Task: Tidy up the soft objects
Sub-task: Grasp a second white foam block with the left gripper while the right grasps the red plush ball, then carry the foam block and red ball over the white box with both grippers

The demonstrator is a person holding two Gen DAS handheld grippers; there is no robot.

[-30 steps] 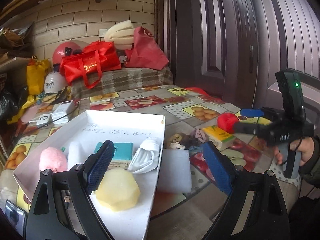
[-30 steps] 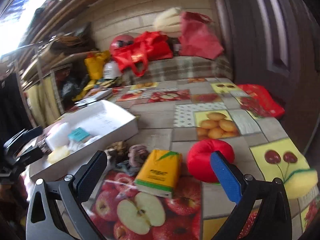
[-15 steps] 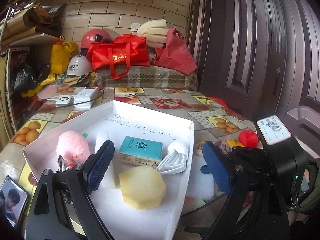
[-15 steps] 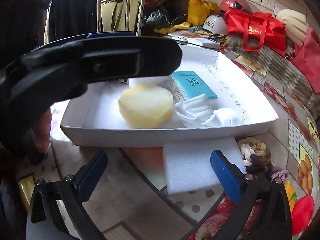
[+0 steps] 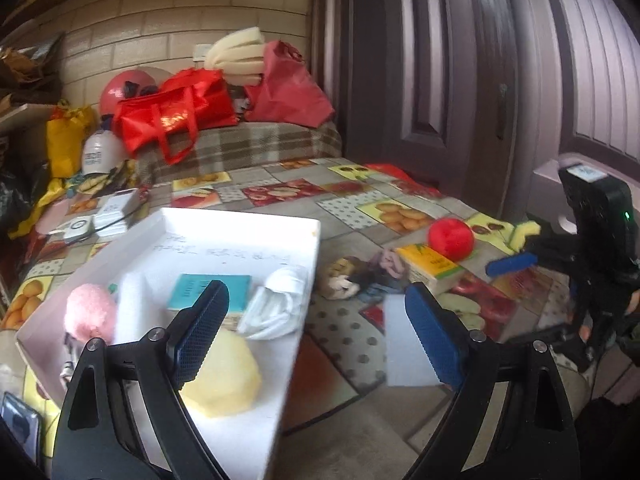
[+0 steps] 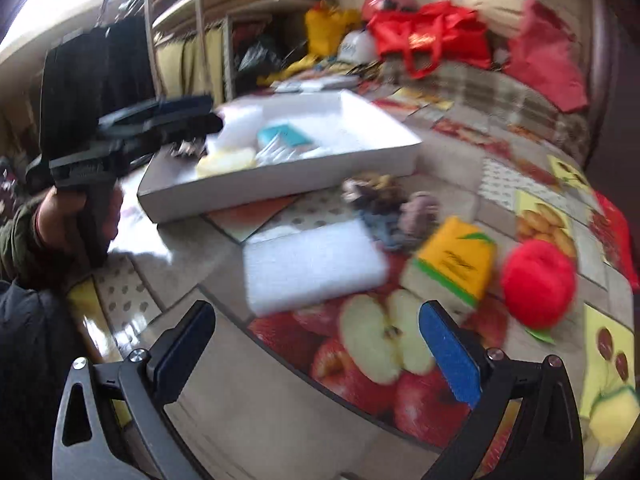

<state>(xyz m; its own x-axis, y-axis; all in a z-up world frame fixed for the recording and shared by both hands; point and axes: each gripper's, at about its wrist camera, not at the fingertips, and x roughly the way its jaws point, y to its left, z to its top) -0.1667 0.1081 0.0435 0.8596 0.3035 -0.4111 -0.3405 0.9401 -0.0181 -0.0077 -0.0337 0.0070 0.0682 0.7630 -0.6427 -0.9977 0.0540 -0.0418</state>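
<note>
A white tray holds a pink pompom, a teal tissue pack, a white cloth mask, a yellow sponge and a white foam piece. My left gripper hangs open and empty over the tray's near right corner. On the tablecloth beside the tray lie a white foam block, a yellow tissue pack, a red plush ball and a heap of scrunchies. My right gripper is open and empty, just short of the foam block.
Red bags, helmets and a plaid-covered bench crowd the back wall. A dark door stands to the right. Small white devices lie left of the tray, a phone at the near left. The table's front edge runs just below both grippers.
The right gripper has pulled back from close over the foam block and tray toward the right side of the table. The left gripper's view swung left and then back.
</note>
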